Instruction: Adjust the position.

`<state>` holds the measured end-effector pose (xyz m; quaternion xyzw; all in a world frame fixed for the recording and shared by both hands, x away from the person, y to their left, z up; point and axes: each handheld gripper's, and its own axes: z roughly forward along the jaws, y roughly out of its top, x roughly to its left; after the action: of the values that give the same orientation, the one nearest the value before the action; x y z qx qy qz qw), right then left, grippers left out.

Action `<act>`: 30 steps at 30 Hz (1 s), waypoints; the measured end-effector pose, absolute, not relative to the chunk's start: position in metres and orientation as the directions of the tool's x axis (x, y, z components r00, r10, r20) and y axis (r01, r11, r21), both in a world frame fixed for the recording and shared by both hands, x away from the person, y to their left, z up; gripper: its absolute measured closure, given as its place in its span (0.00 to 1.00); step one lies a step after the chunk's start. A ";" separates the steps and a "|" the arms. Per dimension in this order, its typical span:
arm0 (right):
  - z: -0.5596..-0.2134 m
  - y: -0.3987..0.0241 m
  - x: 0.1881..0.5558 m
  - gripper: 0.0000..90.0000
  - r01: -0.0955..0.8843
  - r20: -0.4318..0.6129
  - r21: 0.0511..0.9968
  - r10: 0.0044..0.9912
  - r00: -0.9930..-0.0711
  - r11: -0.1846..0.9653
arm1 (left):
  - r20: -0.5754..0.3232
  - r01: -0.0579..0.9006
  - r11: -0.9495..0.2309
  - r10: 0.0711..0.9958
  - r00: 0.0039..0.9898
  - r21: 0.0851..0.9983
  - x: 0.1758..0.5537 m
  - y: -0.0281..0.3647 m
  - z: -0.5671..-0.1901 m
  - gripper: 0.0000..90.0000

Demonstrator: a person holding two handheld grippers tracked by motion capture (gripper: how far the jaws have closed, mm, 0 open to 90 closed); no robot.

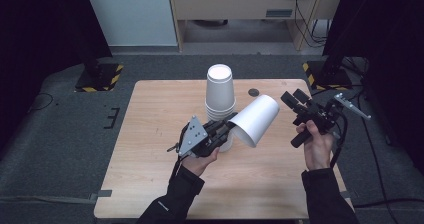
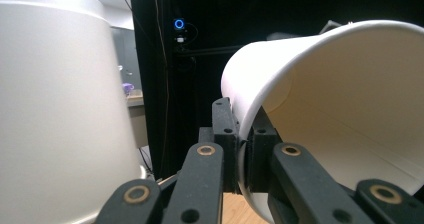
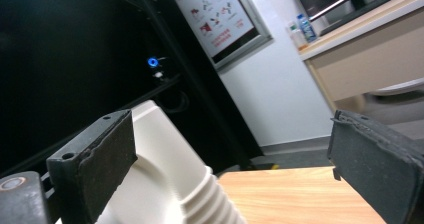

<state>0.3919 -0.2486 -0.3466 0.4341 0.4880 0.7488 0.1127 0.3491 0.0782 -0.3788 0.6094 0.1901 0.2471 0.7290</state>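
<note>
A person stands at a wooden table point(image 1: 150, 179). The left gripper point(image 1: 226, 126) pinches the rim of a white paper cup point(image 1: 256, 119), holding it tilted above the table, just beside a stack of upside-down white paper cups point(image 1: 220, 91). The right gripper point(image 1: 295, 99) hovers nearby to the right, jaws spread wide, grasping nothing.

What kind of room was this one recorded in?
Probably a lab or office set up for recording: a bare wooden table on grey carpet, black stands with hazard-striped bases, a wall poster and a counter behind.
</note>
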 end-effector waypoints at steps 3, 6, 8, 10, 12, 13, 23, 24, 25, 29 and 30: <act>-0.351 -0.254 0.392 0.06 0.256 0.524 0.844 0.626 -0.577 -0.471 | 0.016 -0.124 0.140 0.596 0.803 0.982 0.349 0.084 -0.377 0.95; -0.355 -0.256 0.392 0.06 0.235 0.482 0.872 0.671 -0.564 -0.430 | 0.013 -0.120 0.138 0.599 0.800 0.983 0.348 0.091 -0.375 0.95; -0.358 -0.258 0.392 0.06 0.235 0.457 0.888 0.700 -0.548 -0.396 | 0.012 -0.118 0.137 0.601 0.799 0.983 0.347 0.094 -0.375 0.95; -0.361 -0.260 0.392 0.06 0.229 0.434 0.901 0.725 -0.535 -0.369 | 0.009 -0.116 0.137 0.606 0.796 0.984 0.346 0.098 -0.374 0.95; -0.364 -0.261 0.392 0.06 0.229 0.413 0.911 0.746 -0.522 -0.344 | 0.008 -0.116 0.137 0.609 0.793 0.984 0.346 0.101 -0.374 0.95; -0.365 -0.261 0.392 0.06 0.227 0.398 0.918 0.758 -0.517 -0.326 | 0.007 -0.114 0.138 0.608 0.794 0.984 0.345 0.103 -0.374 0.95; -0.385 -0.266 0.389 0.06 0.246 0.260 0.956 0.845 -0.468 -0.158 | -0.007 -0.094 0.128 0.624 0.781 0.987 0.340 0.124 -0.372 0.95; -0.388 -0.266 0.388 0.06 0.250 0.247 0.958 0.850 -0.466 -0.142 | -0.007 -0.092 0.126 0.625 0.780 0.988 0.340 0.126 -0.373 0.95; -0.390 -0.266 0.388 0.06 0.252 0.238 0.959 0.853 -0.465 -0.130 | -0.007 -0.088 0.121 0.626 0.780 0.989 0.339 0.129 -0.373 0.95; -0.399 -0.268 0.385 0.06 0.266 0.188 0.962 0.870 -0.456 -0.068 | -0.019 -0.066 0.111 0.633 0.774 0.992 0.338 0.140 -0.376 0.95; -0.402 -0.268 0.385 0.06 0.269 0.177 0.962 0.873 -0.454 -0.056 | -0.021 -0.063 0.109 0.635 0.773 0.992 0.337 0.142 -0.376 0.95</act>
<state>0.3848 -0.2684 -0.4021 0.4502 0.6339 0.5703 0.2650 0.3370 0.1423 -0.3764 0.6202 0.2306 0.2461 0.7082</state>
